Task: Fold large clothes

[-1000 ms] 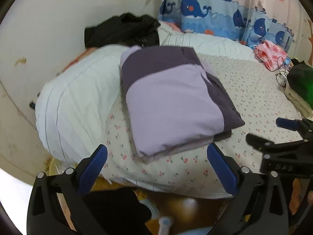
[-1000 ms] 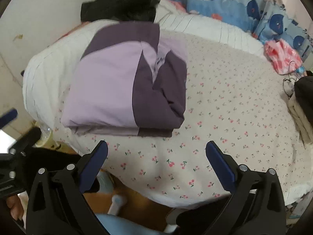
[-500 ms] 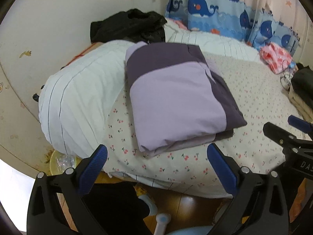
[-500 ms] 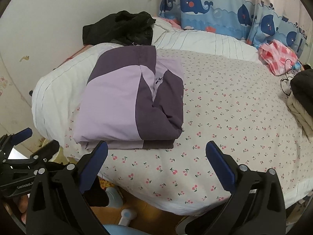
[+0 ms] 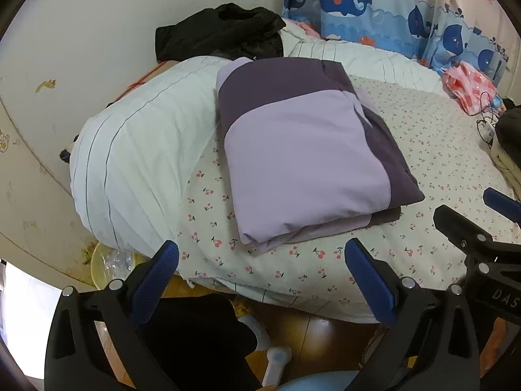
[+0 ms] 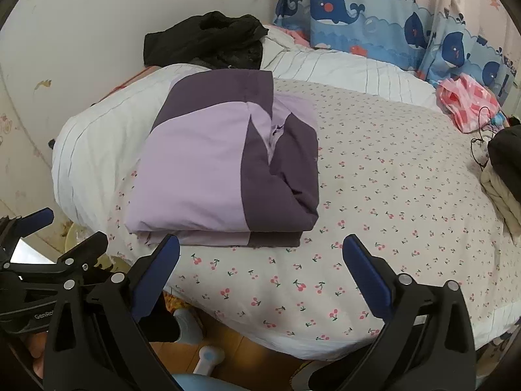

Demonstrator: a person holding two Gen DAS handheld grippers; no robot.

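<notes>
Both the left gripper [image 5: 259, 260] and right gripper [image 6: 260, 257] hang with jaws wide and empty off the bed [image 6: 374, 195] edge, the folded purple garment [image 6: 224, 166] at 12 o'clock from them, likely soft, light and floppy, best pinched at its near stacked edge.

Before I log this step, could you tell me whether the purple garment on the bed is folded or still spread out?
Folded: the purple garment lies as a compact rectangle on the bed, stacked layers showing along its near edge.
</notes>
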